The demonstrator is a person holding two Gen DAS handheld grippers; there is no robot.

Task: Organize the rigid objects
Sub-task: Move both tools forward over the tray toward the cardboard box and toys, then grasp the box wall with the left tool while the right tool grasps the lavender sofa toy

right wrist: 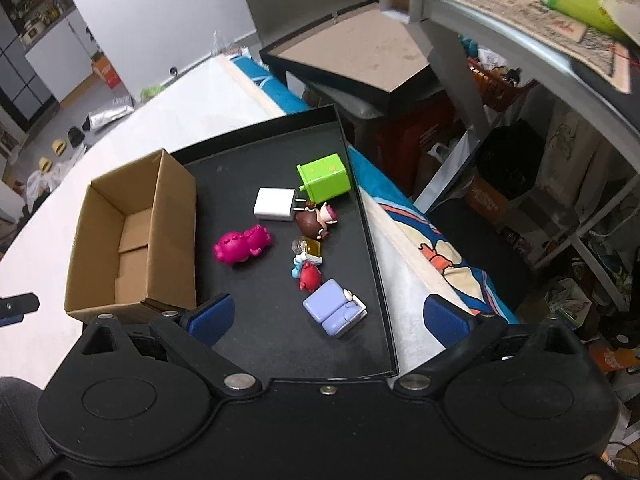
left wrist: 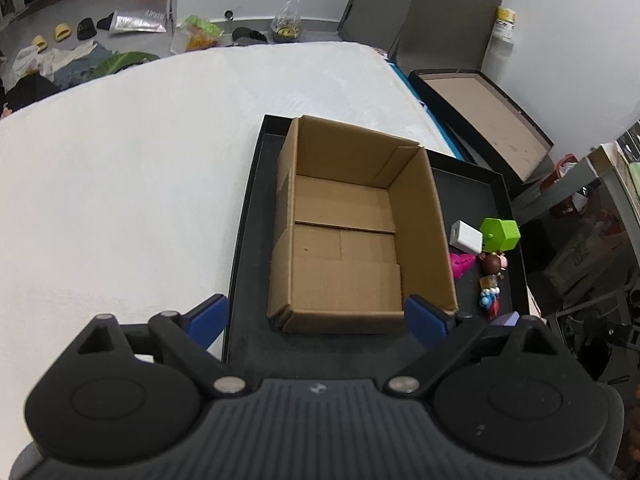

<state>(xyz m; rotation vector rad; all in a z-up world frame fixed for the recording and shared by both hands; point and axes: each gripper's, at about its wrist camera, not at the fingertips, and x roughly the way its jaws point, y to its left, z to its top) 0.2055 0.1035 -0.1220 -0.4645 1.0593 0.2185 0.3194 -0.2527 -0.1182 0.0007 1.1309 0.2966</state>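
One open cardboard box (left wrist: 352, 232), plain brown corrugated card with its bottom flaps showing and nothing inside, stands on the left part of a shallow black tray (right wrist: 280, 332) with a low rim. The tray lies on a white bed (left wrist: 120, 180).

To the right of the box, loose on the tray's matte floor, are seven small hard things. Farthest is one lime-green plastic cube (right wrist: 325, 178) with two short prongs, lying on its side. Just left of it is one white rounded plug block (right wrist: 275, 204). Near these lies one brown-haired doll figure (right wrist: 316, 222), touching the white block's prongs. One glossy magenta pig-like figure (right wrist: 242, 245) sits closest to the box. One small amber block (right wrist: 310, 249) touches one red and blue figure (right wrist: 307, 274). Nearest is one lilac toy armchair (right wrist: 336, 308).

The left gripper (left wrist: 316, 316) hangs over the box's near edge, jaws spread wide, holding nothing. The right gripper (right wrist: 328, 316) hovers above the armchair, jaws equally wide apart and empty.
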